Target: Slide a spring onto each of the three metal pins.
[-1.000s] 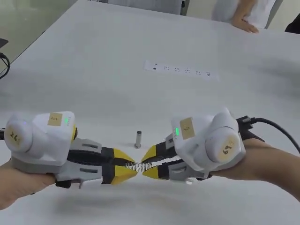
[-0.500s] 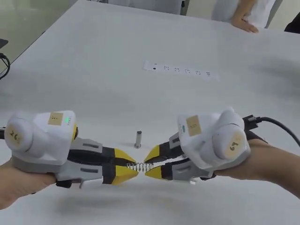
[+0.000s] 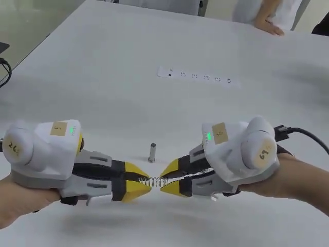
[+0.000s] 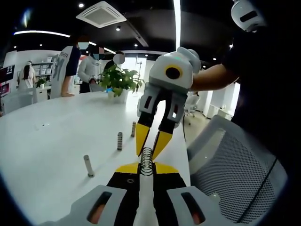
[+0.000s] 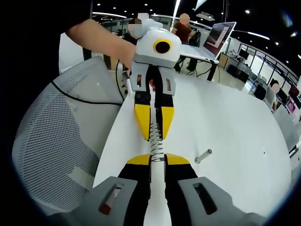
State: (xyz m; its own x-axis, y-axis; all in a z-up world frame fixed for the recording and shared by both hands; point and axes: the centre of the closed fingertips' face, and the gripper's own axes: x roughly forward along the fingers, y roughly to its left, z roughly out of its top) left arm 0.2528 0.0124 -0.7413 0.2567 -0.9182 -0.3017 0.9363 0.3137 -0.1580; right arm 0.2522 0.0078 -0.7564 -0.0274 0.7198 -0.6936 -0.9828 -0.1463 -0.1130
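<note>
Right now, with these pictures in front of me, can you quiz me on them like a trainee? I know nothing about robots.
1. True or false: the small coiled metal spring lies loose on the white table.
2. The short grey metal pin just beyond the claws is: A) lying flat; B) standing upright with no spring on it; C) held in a claw.
3. Fill in: the yellow-tipped left claw and right claw point ____ each other.

Key: 1 false, the two claws grip it, one at each end. 2 B. 3 toward.
</note>
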